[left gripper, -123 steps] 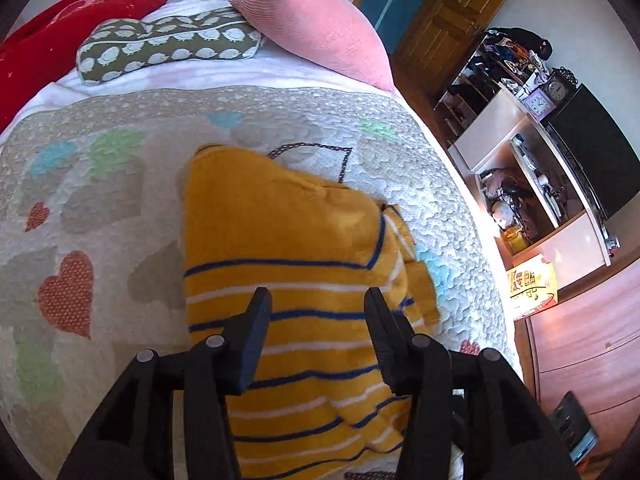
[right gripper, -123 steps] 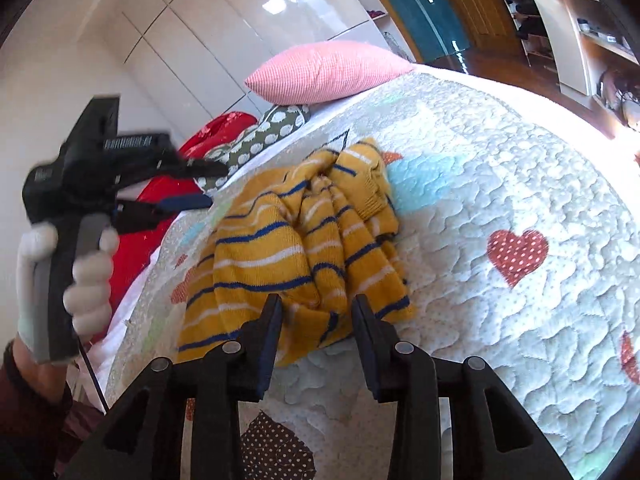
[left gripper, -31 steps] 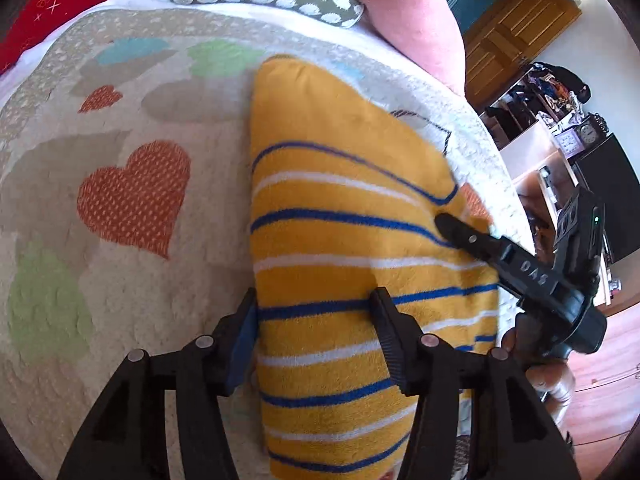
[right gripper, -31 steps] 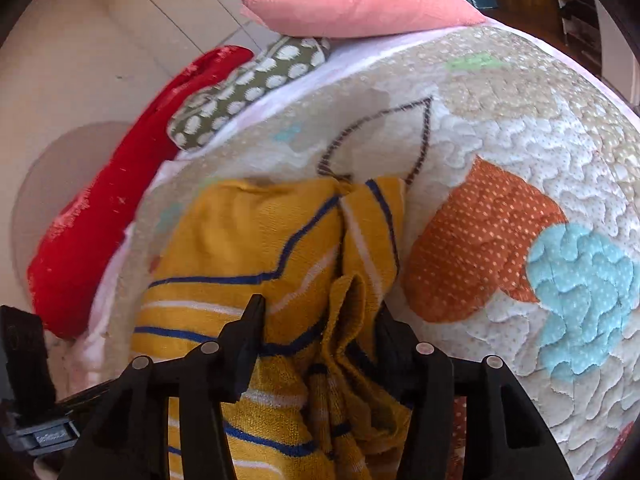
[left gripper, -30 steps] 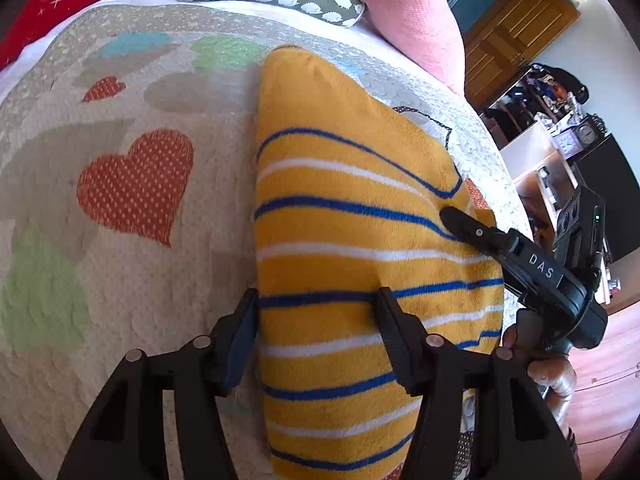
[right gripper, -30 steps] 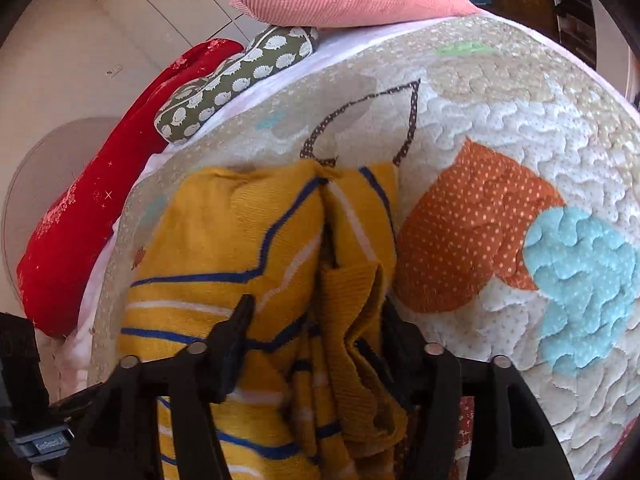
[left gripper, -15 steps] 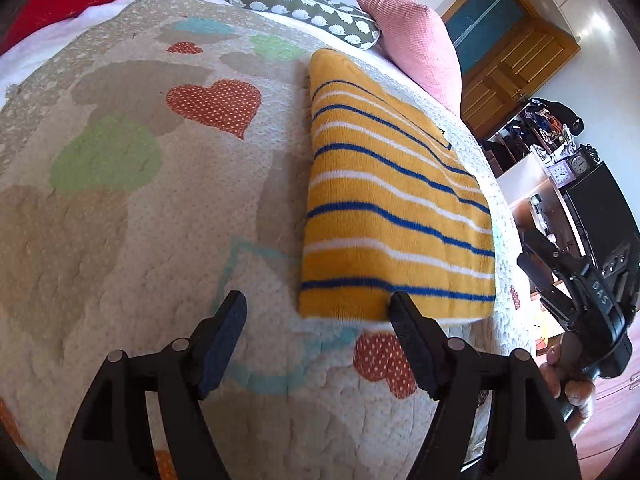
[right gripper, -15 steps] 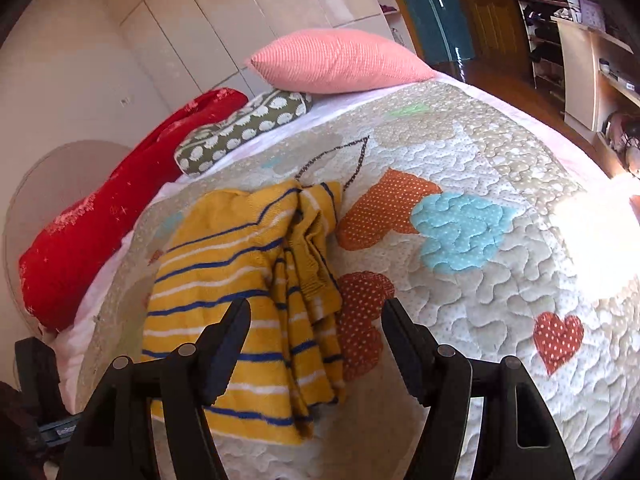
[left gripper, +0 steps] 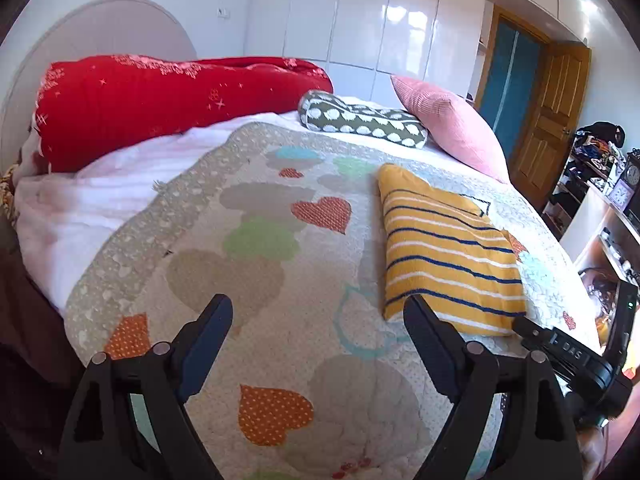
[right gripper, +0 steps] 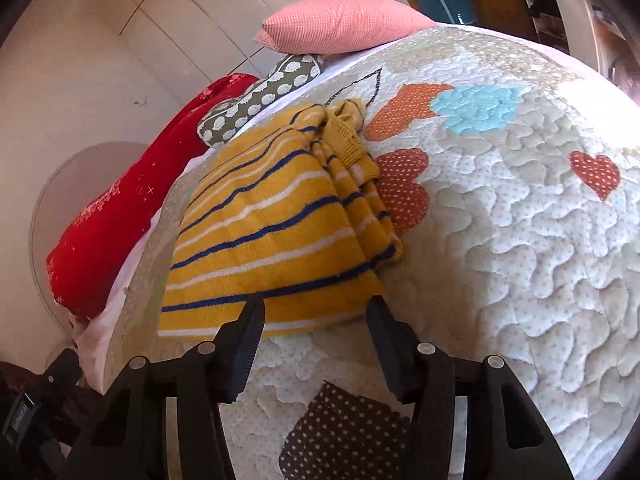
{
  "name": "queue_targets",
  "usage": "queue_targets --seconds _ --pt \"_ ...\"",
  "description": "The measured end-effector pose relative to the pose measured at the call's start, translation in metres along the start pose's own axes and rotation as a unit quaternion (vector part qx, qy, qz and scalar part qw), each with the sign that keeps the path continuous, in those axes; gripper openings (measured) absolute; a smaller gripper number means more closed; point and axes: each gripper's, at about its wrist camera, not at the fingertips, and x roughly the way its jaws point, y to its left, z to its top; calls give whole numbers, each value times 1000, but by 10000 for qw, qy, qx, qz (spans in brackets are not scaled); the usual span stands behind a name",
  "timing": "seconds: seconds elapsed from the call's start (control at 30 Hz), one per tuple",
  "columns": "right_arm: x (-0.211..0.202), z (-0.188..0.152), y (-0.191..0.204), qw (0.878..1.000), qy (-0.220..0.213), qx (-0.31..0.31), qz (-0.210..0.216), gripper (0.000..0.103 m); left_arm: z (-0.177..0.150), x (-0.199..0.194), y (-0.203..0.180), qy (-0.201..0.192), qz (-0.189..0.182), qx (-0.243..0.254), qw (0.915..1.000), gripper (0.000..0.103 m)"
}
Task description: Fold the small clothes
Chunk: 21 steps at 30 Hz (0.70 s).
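Both grippers have pulled back from the yellow striped sweater [left gripper: 448, 256], which they reached over one second ago. The sweater now lies folded on the heart-patterned quilt [left gripper: 256, 240], below the pink pillow [left gripper: 448, 128]. The left gripper [left gripper: 318, 312] and the right gripper [right gripper: 316, 312] have their jaws wide apart and hold nothing.

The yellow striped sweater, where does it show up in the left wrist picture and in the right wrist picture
Left wrist: yellow striped sweater lies right of centre on the quilt, beyond the right fingertip.
Right wrist: it lies centre-left, just ahead of the open fingers.
Shared landmark: the pink pillow, beyond the sweater in both.
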Motion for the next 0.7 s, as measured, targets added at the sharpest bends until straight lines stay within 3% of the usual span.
queue_targets --seconds 0.23,0.43,0.57,0.7 --pt "-38 -22 -2 9988 -410 -22 -274 63 -12 3 -20 -9 205 440 9988 89" --pt "-46 -36 31 9946 -567 -734 -465 64 -20 10 -24 197 164 519 9983 89" --pt "-45 -44 45 9905 -584 -1052 -668 66 -22 11 -27 288 99 539 9981 89" --pt "-39 -47 41 9916 -426 -966 -742 66 -24 11 -27 407 16 542 9977 89"
